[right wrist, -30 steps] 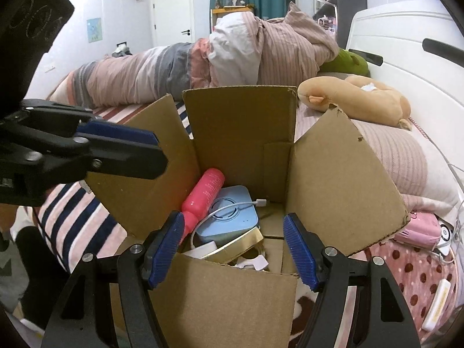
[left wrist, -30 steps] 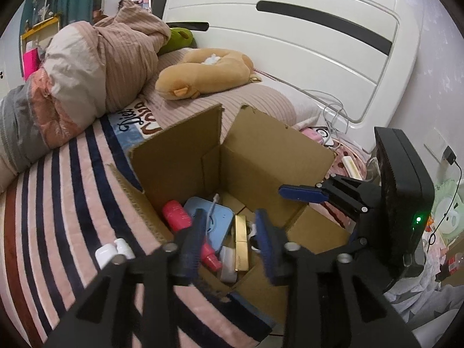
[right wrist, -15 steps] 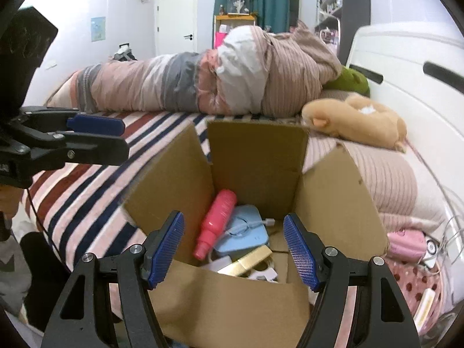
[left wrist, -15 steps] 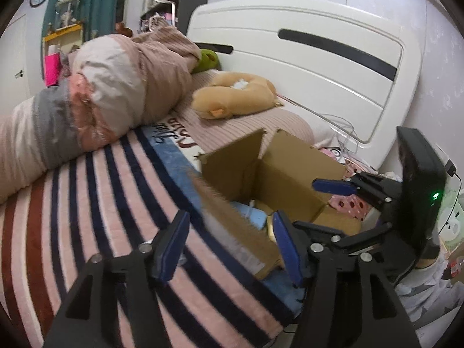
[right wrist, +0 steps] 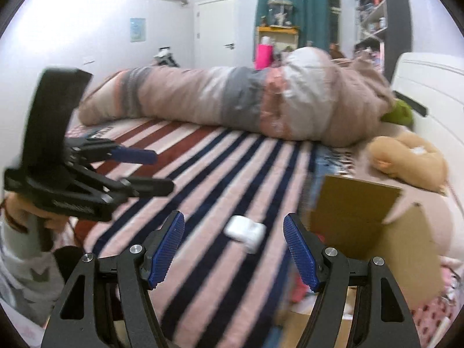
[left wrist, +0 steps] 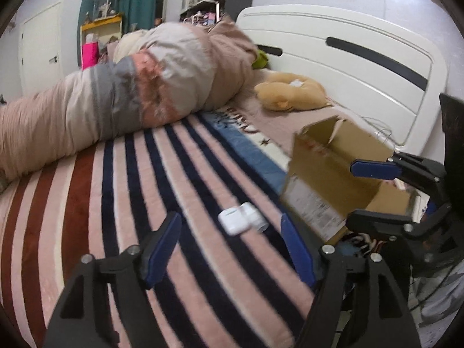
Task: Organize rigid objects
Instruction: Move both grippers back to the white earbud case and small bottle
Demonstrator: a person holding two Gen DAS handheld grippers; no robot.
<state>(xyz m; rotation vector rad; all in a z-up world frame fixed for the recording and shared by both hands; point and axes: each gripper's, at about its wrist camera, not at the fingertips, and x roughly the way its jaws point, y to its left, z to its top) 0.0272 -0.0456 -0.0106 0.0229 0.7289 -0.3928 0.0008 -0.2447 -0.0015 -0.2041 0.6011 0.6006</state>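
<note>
Two small white objects [left wrist: 242, 221] lie side by side, touching, on the striped blanket [left wrist: 145, 203]. One looks like a rounded earbud case, the other perhaps a little bottle on its side, though blur makes that uncertain. Just to their right stands the open cardboard box [left wrist: 333, 179], flaps up, a printed label on its near side.

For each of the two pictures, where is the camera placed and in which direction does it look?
Left wrist view: sits on the left gripper, looking down across the striped blanket toward the headboard; its own open fingers show, with the right gripper at the right.
Right wrist view: sits on the right gripper, looking across the bed toward the door; its open fingers show, plus the left gripper and the hand holding it.
Shared: the white items, cardboard box, rolled duvet, plush toy.
</note>
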